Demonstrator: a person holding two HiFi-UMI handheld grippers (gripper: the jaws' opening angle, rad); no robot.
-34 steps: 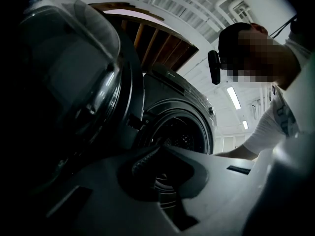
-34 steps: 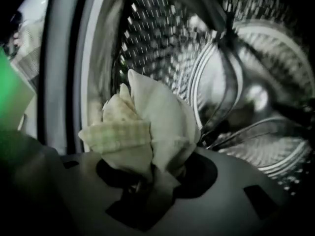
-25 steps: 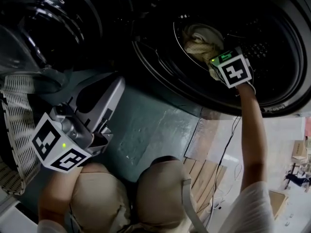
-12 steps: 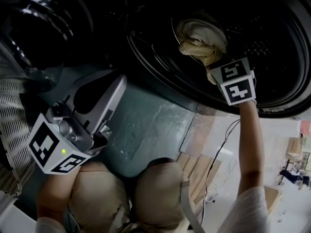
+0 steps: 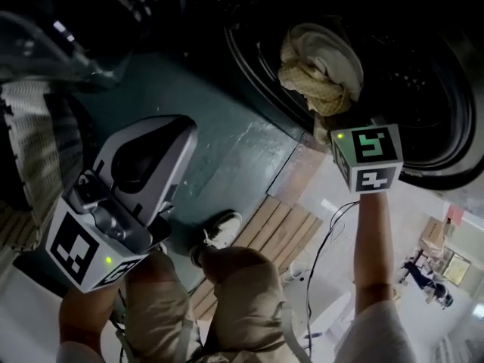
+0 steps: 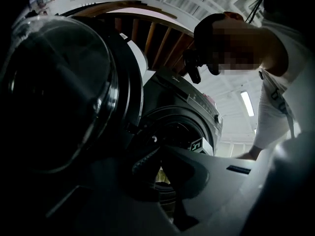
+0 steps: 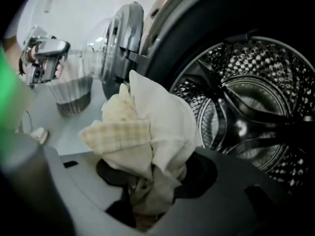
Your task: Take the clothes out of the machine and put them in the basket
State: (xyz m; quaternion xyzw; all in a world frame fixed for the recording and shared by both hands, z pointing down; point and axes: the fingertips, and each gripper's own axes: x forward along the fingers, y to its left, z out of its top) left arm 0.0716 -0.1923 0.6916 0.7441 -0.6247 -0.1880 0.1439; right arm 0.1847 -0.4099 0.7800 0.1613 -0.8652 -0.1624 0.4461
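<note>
A bundle of cream and yellow-checked clothes [image 5: 321, 63] hangs just outside the washing machine's round opening [image 5: 423, 74], and my right gripper [image 5: 327, 123] is shut on its lower end. In the right gripper view the clothes [image 7: 147, 127] bulge up from between the jaws of the right gripper [image 7: 147, 193], with the steel drum [image 7: 246, 112] behind them. My left gripper [image 5: 162, 138] hovers low at the left, in front of the machine; its jaws look shut with nothing between them [image 6: 157, 154]. The white mesh basket [image 5: 30, 142] stands at the far left.
The machine's glass door [image 5: 53, 29] hangs open above the basket and fills the left of the left gripper view [image 6: 54, 92]. My knees, a shoe [image 5: 219, 229] and a wooden slatted floor piece [image 5: 265, 229] lie below. A cable [image 5: 325, 233] trails on the floor.
My right gripper has pulled the clothes bundle out of the drum and clear of the opening. The left gripper has risen slightly and the head view has swung toward the floor.
</note>
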